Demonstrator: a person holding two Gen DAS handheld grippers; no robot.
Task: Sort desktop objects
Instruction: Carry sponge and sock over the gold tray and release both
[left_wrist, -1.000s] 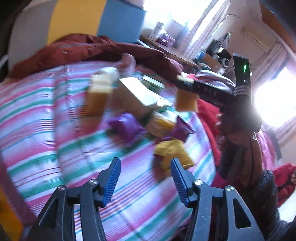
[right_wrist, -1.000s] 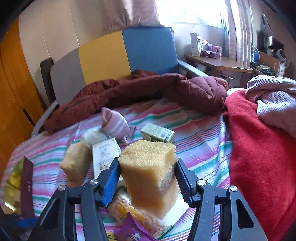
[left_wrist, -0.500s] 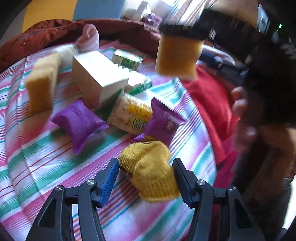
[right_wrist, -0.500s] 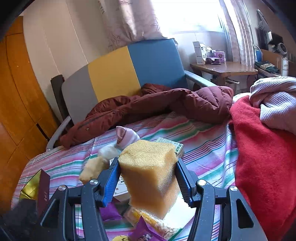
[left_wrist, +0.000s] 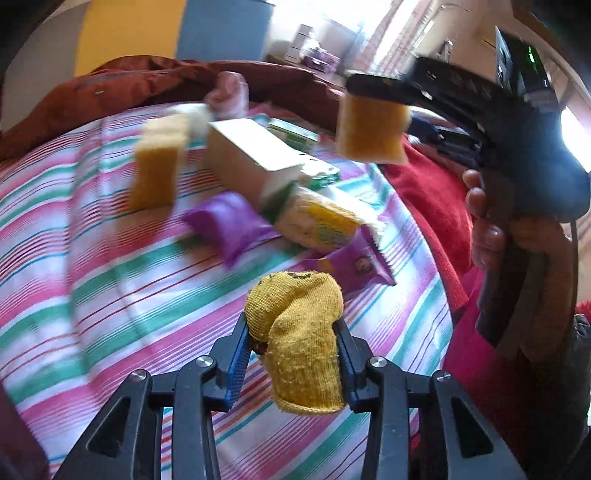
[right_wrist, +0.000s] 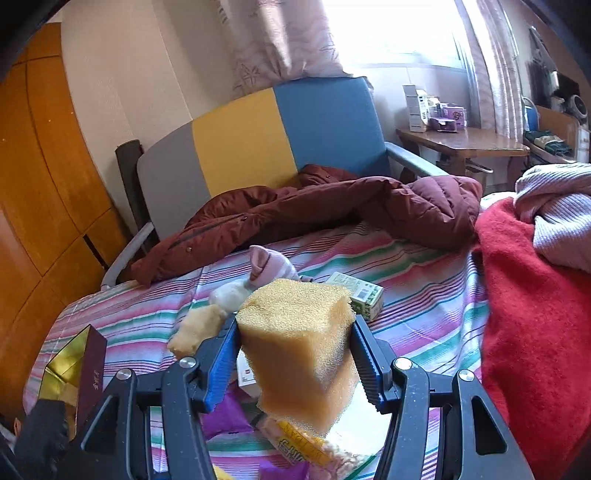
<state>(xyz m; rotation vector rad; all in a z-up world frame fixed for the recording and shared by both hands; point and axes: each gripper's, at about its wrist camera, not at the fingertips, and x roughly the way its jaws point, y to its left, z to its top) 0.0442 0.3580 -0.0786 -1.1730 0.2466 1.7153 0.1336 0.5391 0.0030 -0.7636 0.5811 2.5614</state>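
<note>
My left gripper is shut on a yellow sock and holds it above the striped cloth. My right gripper is shut on a yellow sponge and holds it in the air; the sponge also shows in the left wrist view. On the cloth lie a second sponge, a white box, a purple packet, a snack bag, another purple packet, a green carton and a pink sock.
A maroon jacket lies along the far edge before a grey, yellow and blue chair. A red blanket is piled on the right. A gold-lined dark box stands at the left. A wooden side table is behind.
My left gripper has closed on the yellow sock and lifted it off the cloth. My right gripper has risen a little with the sponge.
</note>
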